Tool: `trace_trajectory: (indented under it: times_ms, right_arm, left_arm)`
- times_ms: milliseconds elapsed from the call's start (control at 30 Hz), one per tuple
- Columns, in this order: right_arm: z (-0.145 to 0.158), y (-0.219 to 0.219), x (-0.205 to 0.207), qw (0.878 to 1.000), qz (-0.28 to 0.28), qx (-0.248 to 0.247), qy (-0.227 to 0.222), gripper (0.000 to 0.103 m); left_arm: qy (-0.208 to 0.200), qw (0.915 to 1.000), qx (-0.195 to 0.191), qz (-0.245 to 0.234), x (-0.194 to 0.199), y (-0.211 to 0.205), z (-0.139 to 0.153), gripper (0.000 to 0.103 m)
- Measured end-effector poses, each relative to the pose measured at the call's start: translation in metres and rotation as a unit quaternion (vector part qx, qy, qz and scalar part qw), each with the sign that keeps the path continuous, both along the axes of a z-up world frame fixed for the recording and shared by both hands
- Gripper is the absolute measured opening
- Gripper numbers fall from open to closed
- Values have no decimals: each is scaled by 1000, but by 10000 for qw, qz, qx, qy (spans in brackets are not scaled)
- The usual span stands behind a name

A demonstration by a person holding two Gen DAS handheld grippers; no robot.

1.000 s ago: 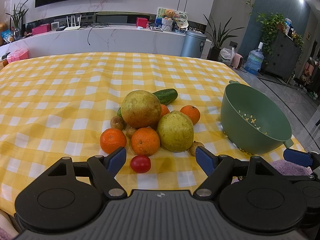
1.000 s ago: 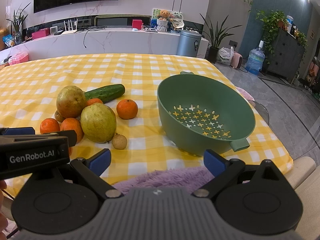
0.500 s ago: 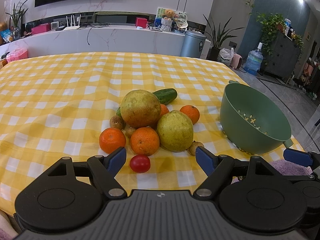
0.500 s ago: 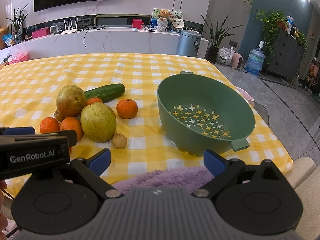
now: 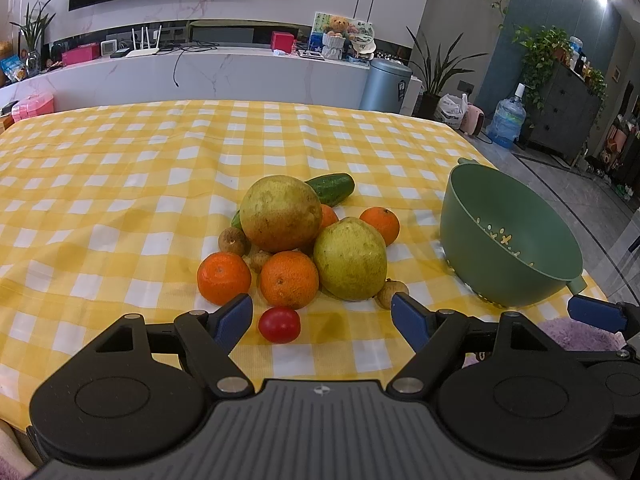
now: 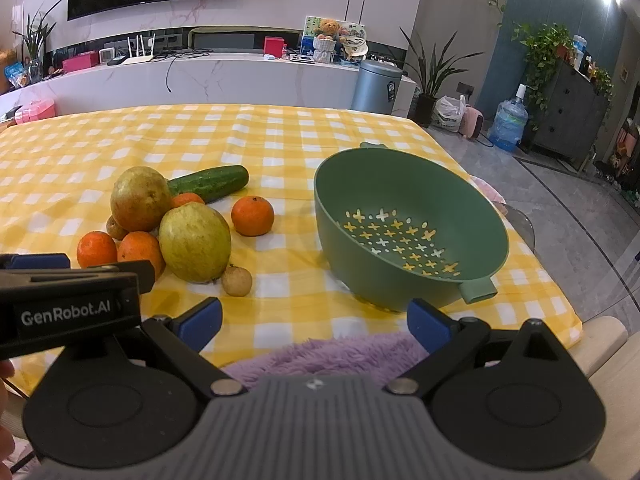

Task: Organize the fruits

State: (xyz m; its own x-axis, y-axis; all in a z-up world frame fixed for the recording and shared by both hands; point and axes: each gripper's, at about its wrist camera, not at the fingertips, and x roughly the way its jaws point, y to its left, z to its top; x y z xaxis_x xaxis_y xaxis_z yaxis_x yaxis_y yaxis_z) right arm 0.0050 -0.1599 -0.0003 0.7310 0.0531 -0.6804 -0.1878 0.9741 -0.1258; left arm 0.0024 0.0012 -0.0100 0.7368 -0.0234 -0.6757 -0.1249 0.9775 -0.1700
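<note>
- No real change vs 1 s ago: fruit pile (image 5: 296, 248) untouched, green strainer bowl (image 6: 408, 224) on its right is empty.
- Left gripper (image 5: 322, 316) wide open, holds nothing, creeps slightly nearer the tomato (image 5: 279, 325).
- Right gripper (image 6: 314, 320) wide open, empty, parked near table edge.
- Sorting not started yet.

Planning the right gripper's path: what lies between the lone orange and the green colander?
Only bare checked cloth separates the lone orange from the green colander, clearest in the right wrist view.
</note>
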Motion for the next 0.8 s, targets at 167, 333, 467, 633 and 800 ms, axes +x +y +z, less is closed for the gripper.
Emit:
trace_trajectory:
  times_ms: [167,333,467,633,800]
  right_arm:
    - [1,1,0,10000,2,-13,-5,95]
    - [2,-1,-1,10000,21,13,-13,95]
    - [9,4,-5,9999,65,-48,-140,96]
    - [21,4,-5,9993,196,149,-291,96]
    - [35,2,4,9980,153,521,-338,96]
  left_arm:
    - [44,10000,4,27,1,1,-2,93]
    - [7,10000,-1,21,0,2,-1,93]
    - [-16,10000,-37,2,0,9,7,93]
    - [-62,9999,-79,92,5,27,14,92]
    - [-69,9985,-354,412,12,58,17,93]
